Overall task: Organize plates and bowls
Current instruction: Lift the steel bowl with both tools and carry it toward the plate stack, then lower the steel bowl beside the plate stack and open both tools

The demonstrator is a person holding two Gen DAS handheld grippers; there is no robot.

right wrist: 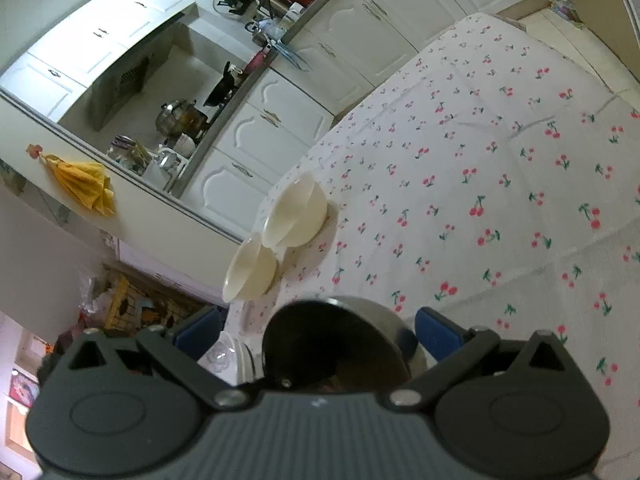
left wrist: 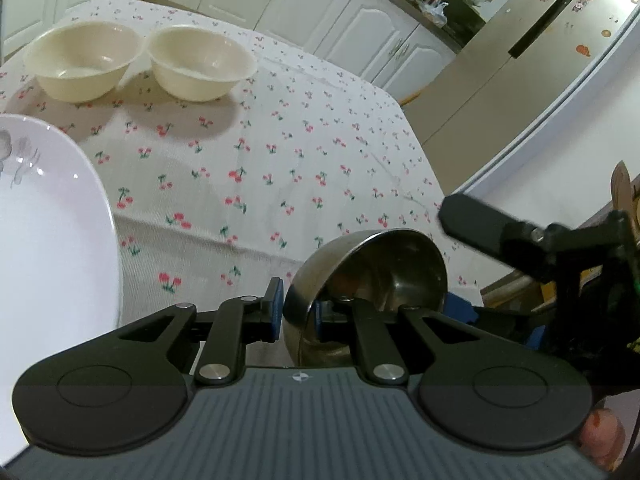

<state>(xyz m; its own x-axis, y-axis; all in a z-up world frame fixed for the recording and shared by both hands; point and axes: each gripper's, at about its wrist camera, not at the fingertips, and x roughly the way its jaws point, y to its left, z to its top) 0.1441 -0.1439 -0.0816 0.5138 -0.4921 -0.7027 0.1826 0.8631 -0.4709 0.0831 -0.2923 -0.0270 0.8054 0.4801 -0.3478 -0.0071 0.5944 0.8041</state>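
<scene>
Left hand-held gripper [left wrist: 297,312]: blue pads clamped on the rim of a round stainless-steel bowl [left wrist: 372,276], held tilted over the cherry-print worktop [left wrist: 280,152]. Right hand-held gripper [right wrist: 318,330]: jaws spread wide, straddling the same bowl (no contact seen). Two cream plastic bowls [left wrist: 84,62] [left wrist: 200,62] touching, far side. White oval ceramic plate [left wrist: 48,240] at left.

It was a home kitchen: white cabinets [right wrist: 280,120] lined a cluttered counter [right wrist: 224,120], with a magnet-covered fridge [left wrist: 560,40] and a cherry-print tablecloth [left wrist: 280,152].
</scene>
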